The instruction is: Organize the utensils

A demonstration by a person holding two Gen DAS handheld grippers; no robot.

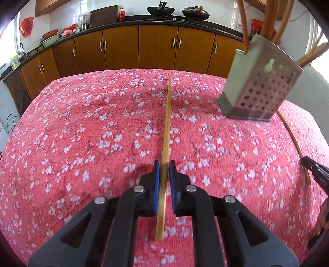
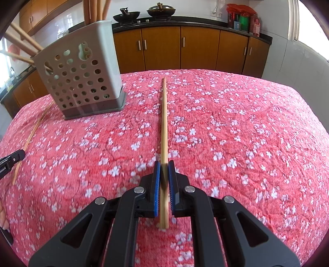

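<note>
Chopstick point(image 1: 167, 123) clamped in left tongs point(image 1: 164, 164), second chopstick point(image 2: 164, 123) clamped in right tongs point(image 2: 164, 164), holder point(image 1: 259, 82) between

A red cloth strewn with white blossoms point(image 2: 236, 127) covers the table up front. Behind it runs a row of orange-brown wooden cabinets point(image 2: 197, 48) beneath a black countertop point(image 1: 127, 21), two dark woks point(image 1: 161, 9) sitting on top, white tiled wall point(image 1: 131, 6) behind, daylight glaring through the right window point(image 2: 312, 26).

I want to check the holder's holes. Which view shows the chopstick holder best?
The right wrist view: the chopstick holder stands whole, its holed face toward the camera. The left wrist view shows it blurred and tilted.
</note>
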